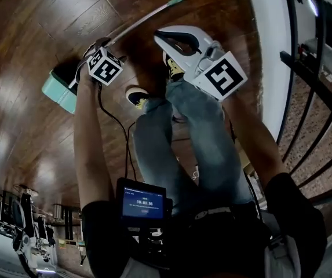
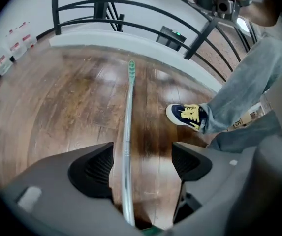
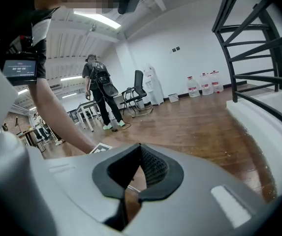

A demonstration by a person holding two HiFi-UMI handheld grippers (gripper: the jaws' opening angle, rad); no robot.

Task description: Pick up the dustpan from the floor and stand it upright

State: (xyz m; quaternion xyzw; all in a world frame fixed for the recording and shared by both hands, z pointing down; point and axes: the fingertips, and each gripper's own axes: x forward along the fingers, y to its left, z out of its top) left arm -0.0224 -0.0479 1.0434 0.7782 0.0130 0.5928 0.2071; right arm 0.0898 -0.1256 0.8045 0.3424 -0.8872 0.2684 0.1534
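The dustpan lies flat on the dark wooden floor, its mint-green pan [image 1: 58, 90] at the left and its long metal handle [image 1: 148, 17] slanting up to the right. In the head view my left gripper [image 1: 91, 52] is down over the handle close to the pan. The left gripper view shows that gripper [image 2: 143, 154] open, with the handle [image 2: 127, 146] running between the pads near the left one and its green tip [image 2: 131, 68] far ahead. My right gripper [image 1: 163, 36] hangs above the floor to the right of the handle. Its jaws [image 3: 140, 149] meet at the tip and hold nothing.
My shoes [image 1: 135, 95] stand just right of the handle, one shoe [image 2: 187, 114] beside the left jaws. A white ledge [image 1: 273, 51] with a black railing borders the floor. A cable [image 1: 116, 120] trails by my legs. Another person [image 3: 99, 90], a chair and water bottles [image 3: 202, 85] are far off.
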